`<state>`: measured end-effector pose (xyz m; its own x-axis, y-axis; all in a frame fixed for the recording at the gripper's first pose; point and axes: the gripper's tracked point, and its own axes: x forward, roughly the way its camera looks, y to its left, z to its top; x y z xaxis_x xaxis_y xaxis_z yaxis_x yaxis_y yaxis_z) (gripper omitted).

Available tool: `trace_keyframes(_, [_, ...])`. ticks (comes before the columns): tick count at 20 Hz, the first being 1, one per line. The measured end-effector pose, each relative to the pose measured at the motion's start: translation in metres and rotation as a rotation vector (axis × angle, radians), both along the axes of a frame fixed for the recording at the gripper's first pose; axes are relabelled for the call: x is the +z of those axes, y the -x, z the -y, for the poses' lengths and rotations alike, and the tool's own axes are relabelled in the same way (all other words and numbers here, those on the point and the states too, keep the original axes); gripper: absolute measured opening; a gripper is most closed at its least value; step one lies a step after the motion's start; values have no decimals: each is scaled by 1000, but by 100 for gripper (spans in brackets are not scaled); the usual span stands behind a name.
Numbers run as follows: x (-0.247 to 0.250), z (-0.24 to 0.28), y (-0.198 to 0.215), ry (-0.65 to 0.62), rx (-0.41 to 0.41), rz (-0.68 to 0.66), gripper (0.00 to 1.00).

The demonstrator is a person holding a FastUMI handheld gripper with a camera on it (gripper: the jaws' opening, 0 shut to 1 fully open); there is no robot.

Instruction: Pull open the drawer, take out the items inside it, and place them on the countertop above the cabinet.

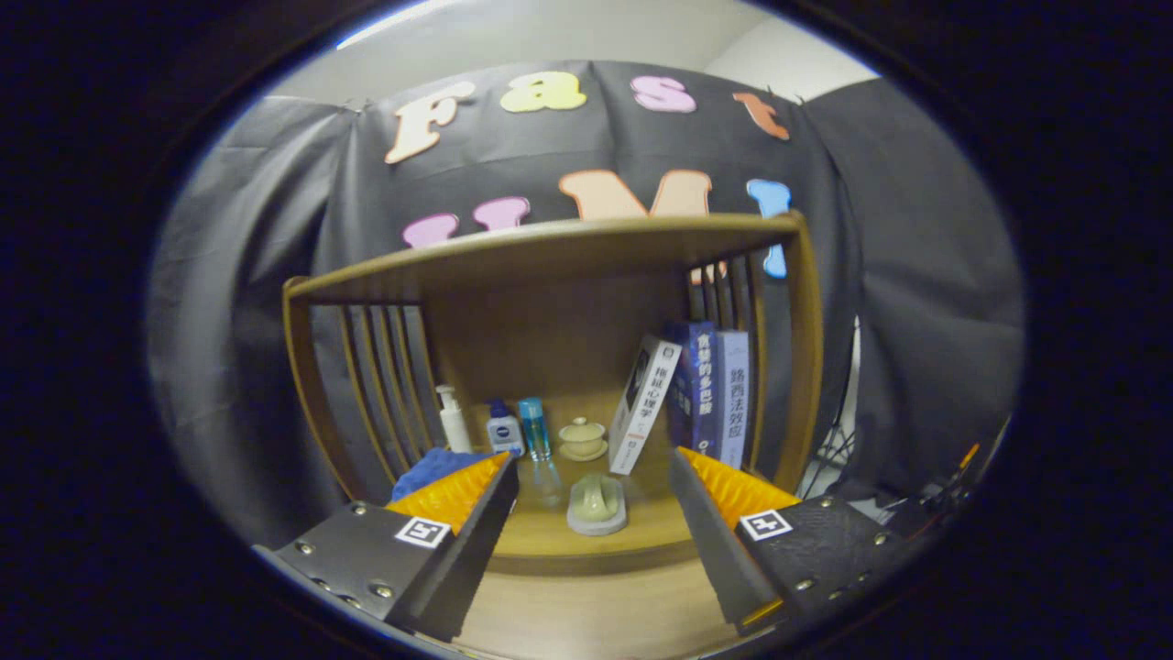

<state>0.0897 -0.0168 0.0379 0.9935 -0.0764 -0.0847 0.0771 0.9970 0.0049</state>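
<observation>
Gripper view: hand-held gripper (594,481) spread wide, gripping nothing, low in frame; between its fingers, just ahead, what looks like a pale ceramic piece (597,505) rests on the bench (586,605).

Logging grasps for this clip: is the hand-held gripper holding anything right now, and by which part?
Nothing is held. The hand-held gripper is open, its fingers spread apart, with the pale green piece lying untouched on the countertop beyond them.

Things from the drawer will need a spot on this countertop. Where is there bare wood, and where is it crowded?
Bare wood lies between the open gripper fingers, nearer than the pale green dish, and between the lidded cup and the leaning book. The back left is crowded: pump bottle, small jar, blue bottle, blue cloth. Upright books fill the right.
</observation>
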Motion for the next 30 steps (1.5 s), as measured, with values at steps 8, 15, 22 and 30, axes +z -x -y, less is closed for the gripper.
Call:
trace_keyframes(8, [-1,-38,99,39,-37,21,99])
trace_keyframes(15, [-83,-62,144,86,30,5,99])
trace_keyframes(22, [-177,-73,163,0,74,-83,99])
trace_keyframes(30, [-246,-37,151,59,4,-222,99])
